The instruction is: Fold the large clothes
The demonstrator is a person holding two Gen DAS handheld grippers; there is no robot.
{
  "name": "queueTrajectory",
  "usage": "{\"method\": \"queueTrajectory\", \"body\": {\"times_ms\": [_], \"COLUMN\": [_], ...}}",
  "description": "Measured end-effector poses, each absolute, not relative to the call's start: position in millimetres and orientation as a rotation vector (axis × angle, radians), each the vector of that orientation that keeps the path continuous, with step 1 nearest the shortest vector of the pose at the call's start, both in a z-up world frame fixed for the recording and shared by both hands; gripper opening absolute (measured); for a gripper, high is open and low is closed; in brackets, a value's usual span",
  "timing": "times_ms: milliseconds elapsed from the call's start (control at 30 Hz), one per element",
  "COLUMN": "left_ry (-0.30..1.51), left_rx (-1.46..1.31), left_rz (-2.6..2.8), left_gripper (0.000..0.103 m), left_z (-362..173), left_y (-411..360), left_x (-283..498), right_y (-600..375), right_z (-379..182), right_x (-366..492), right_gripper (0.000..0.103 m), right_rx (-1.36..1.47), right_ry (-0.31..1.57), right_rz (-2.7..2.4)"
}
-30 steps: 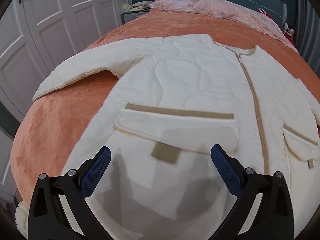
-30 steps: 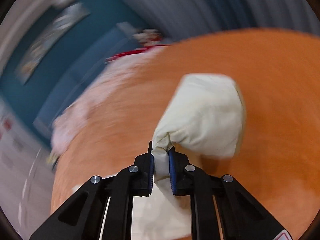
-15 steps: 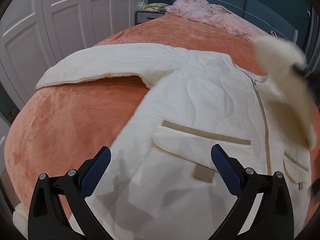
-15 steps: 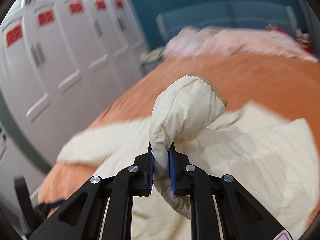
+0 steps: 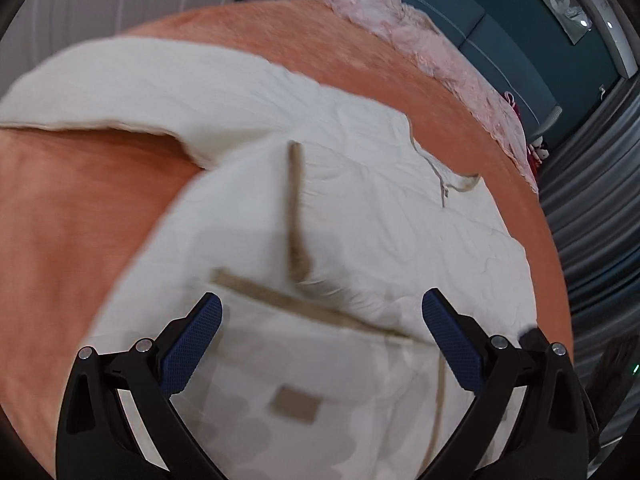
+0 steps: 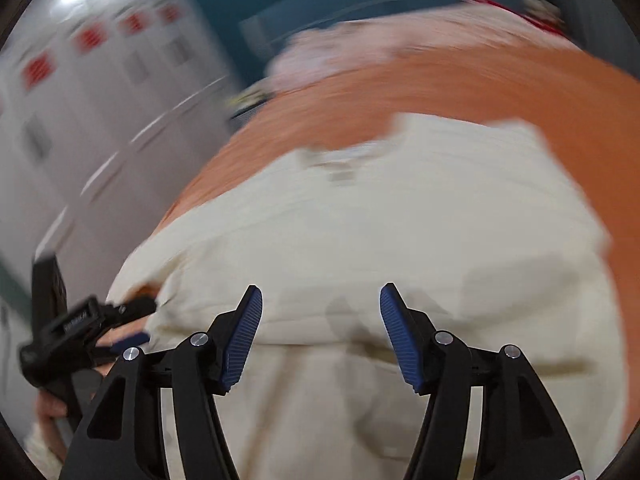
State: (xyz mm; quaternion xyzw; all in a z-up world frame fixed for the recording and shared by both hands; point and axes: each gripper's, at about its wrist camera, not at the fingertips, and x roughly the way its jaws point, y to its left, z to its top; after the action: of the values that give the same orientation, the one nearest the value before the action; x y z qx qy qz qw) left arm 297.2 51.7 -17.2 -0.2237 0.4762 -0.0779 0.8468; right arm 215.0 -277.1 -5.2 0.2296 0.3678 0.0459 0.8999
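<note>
Now cream quilted jacket (image 5: pixel 360 208) flat on orange bedspread (image 5: pixel 72 216), one sleeve folded across; both claws apart, empty.

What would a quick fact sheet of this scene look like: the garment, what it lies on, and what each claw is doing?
garment: cream quilted jacket with tan trim, lying front up
sleeve on one side: folded across the chest, tan cuff showing
other sleeve: spread out sideways
surface: orange bedspread
left claw: open, above the pocket, holding nothing
right claw: jaws have just been opening, nothing between them
background: pink bedding
</note>
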Motion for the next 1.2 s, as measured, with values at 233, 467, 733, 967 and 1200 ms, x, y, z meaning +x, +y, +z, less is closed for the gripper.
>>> {"method": "queueTrajectory", "body": {"times_ms": [233,467,733,967,1200], "left_ry": [1.035,0.973,0.905,0.895,0.854], "left_rx": [-0.509,-0.411,-0.237,-0.186,-0.190], "left_rz": [-0.177,-0.182,-0.147,-0.119,-0.130], "left_gripper": [0.073,0.008,0.008,0.010,0.011], "left_z": [-32.9,-5.7,-7.0,-57.1,-59.3], "left_y": [26.5,17.8,14.5,7.6,7.7], "left_x": [322.9,348.3,354.0,344.1,337.7], "right_y": [-394.6,-425.0,-394.8,-387.1,-354.3], "right_z": [-35.1,-49.5,-31.5,-57.0,-12.5], "right_x": [199.2,240.8,248.2,260.3,221.8], "right_gripper": [0.062,0.010,0.007,0.008,0.029], "right_rx": [0.780,0.914,0.641,0.563,0.431], "right_ry": [0.732,0.716,0.691,0.794,0.628], "right_rz": [-0.142,-0.153,-0.200,-0.276,-0.444]}}
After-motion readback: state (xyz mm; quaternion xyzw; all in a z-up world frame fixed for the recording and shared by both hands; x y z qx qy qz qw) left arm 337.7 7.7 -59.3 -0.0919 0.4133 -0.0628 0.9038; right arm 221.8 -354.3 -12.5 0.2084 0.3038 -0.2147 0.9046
